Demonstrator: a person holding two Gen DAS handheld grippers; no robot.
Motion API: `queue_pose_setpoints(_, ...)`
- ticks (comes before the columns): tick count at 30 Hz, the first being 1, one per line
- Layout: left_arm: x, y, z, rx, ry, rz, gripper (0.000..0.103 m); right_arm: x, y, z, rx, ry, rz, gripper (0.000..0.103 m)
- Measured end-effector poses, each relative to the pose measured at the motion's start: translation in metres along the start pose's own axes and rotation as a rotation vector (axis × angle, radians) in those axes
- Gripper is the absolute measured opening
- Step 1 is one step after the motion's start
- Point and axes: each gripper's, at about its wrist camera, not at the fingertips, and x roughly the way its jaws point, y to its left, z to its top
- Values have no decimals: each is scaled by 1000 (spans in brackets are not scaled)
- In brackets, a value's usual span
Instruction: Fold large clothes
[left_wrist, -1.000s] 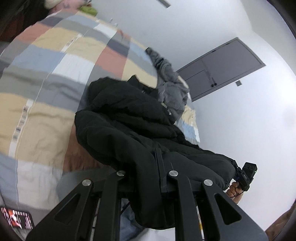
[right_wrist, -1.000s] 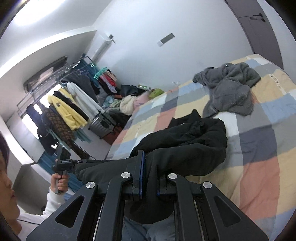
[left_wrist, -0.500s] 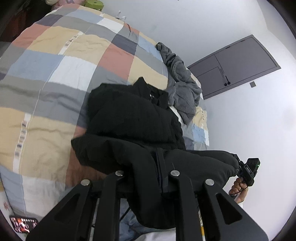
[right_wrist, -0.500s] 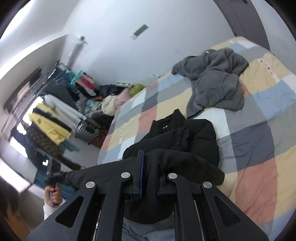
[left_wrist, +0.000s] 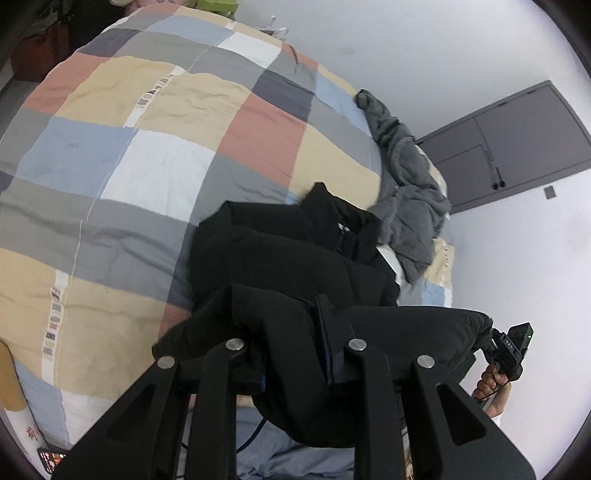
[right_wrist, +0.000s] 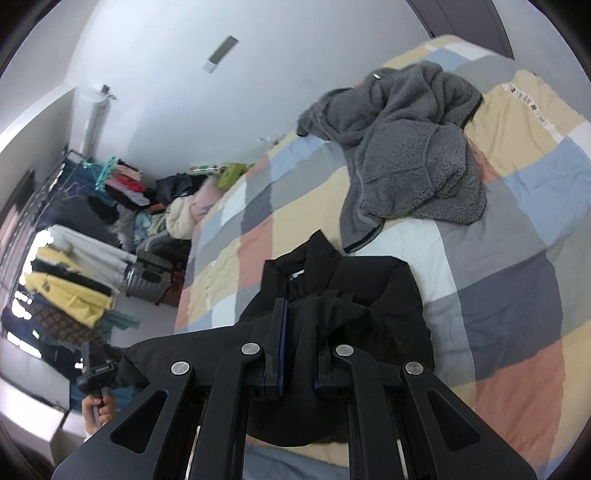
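1. Black jacket (left_wrist: 295, 254): lay collar-end on the checked bedspread (left_wrist: 110, 155), its near hem lifted and stretched between both grippers.
2. Left gripper (left_wrist: 295, 343): clamped on the hem.
3. Right gripper (right_wrist: 299, 343): likewise clamped.
4. Grey fleece (right_wrist: 406, 147): heaped just beyond the collar.

My left gripper (left_wrist: 295, 354) is clamped on a fold of the black jacket (left_wrist: 288, 258), and my right gripper (right_wrist: 297, 350) pinches the same hem. Both sit level, side by side. My right hand (left_wrist: 493, 384) wraps its handle; the left hand (right_wrist: 98, 408), I think, likewise.
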Motion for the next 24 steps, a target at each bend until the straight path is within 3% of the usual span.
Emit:
queue_pose_setpoints(9, 73, 11, 61, -118, -35, 55, 24, 90, -38, 46, 101, 61, -113, 8)
queue_pose_setpoints(14, 126, 17, 84, -133, -15, 138, 24, 143, -59, 60, 125, 111, -196, 7)
queue_pose_setpoints(20, 172, 32, 88, -152, 12, 182, 24, 195, -86, 53, 126, 165, -234, 6)
queue_pose_setpoints(24, 182, 34, 85, -145, 8, 198, 24, 205, -91, 43, 130, 171, -228, 6)
